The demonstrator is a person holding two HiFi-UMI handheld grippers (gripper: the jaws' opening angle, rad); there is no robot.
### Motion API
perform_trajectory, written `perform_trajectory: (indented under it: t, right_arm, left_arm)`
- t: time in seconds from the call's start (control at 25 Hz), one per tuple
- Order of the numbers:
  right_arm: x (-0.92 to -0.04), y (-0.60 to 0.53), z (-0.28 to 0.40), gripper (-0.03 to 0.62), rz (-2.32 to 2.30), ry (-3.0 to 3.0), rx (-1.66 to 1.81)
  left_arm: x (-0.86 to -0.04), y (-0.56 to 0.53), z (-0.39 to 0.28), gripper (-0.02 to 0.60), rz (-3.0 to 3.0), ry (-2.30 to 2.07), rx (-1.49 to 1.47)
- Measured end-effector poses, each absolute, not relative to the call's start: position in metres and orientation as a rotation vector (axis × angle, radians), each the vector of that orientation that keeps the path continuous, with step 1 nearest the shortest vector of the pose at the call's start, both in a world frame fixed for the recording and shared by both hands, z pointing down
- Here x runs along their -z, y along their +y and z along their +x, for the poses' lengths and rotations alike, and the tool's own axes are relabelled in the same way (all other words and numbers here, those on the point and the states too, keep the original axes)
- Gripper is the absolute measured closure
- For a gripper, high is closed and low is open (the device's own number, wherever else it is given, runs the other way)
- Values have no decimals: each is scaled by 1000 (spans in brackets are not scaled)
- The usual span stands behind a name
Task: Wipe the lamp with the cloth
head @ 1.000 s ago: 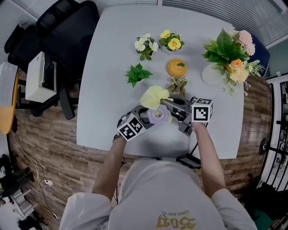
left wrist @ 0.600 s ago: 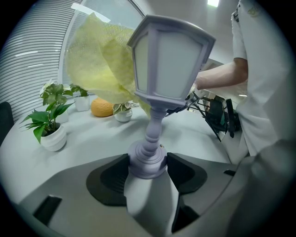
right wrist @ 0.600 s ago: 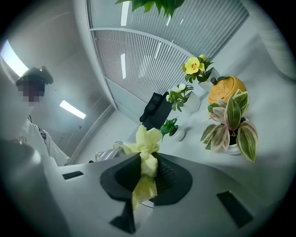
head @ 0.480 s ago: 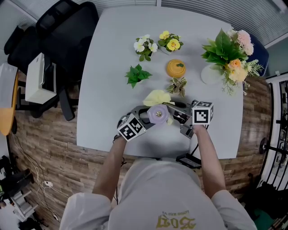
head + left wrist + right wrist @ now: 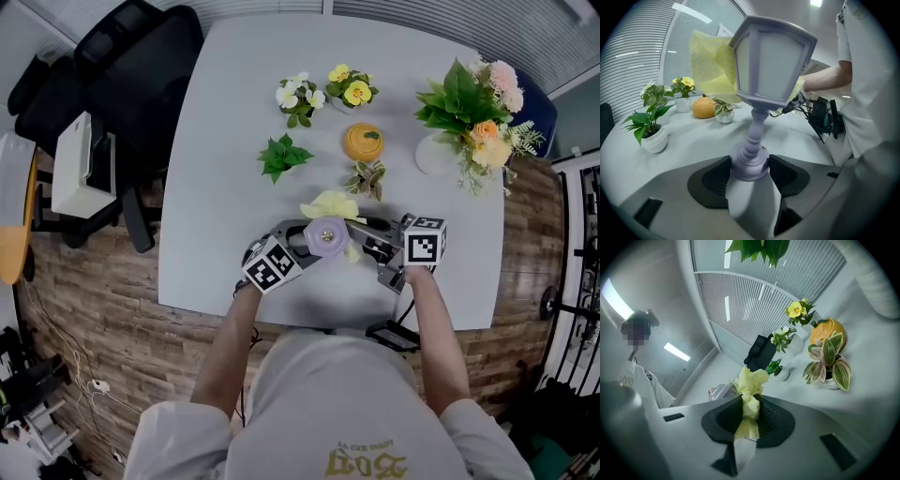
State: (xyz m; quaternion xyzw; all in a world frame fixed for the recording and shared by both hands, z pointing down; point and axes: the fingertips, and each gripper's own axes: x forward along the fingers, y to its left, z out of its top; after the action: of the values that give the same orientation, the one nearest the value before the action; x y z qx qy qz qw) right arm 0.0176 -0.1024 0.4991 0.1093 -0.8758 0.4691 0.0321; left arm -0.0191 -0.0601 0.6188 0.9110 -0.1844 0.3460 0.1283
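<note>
Left tongs [image 5: 749, 171] pinching the round, turned base of a lilac lantern-shaped lamp [image 5: 771, 65]; right tongs [image 5: 750, 420] pinching a crumpled yellow cloth [image 5: 750, 380], centre frame, over a smooth grey desk [image 5: 225, 141].

The pale grey table [image 5: 216, 216] carried a pot of white flowers [image 5: 300, 96], a pot of yellow flowers [image 5: 354, 89] beside it, a small green plant [image 5: 281, 156], an orange ornament [image 5: 363, 142], a striped-leaf plant [image 5: 367, 178] near that, and a bouquet [image 5: 469, 108] at its right edge.
</note>
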Motion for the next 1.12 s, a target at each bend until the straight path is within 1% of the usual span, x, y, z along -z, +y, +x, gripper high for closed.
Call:
perform_trajectory:
  t: [1.12]
  right_arm:
    - [-473, -81, 33, 530, 185, -2837, -1510]
  left_arm:
    - [-619, -59, -19, 316, 2645, -535, -1006]
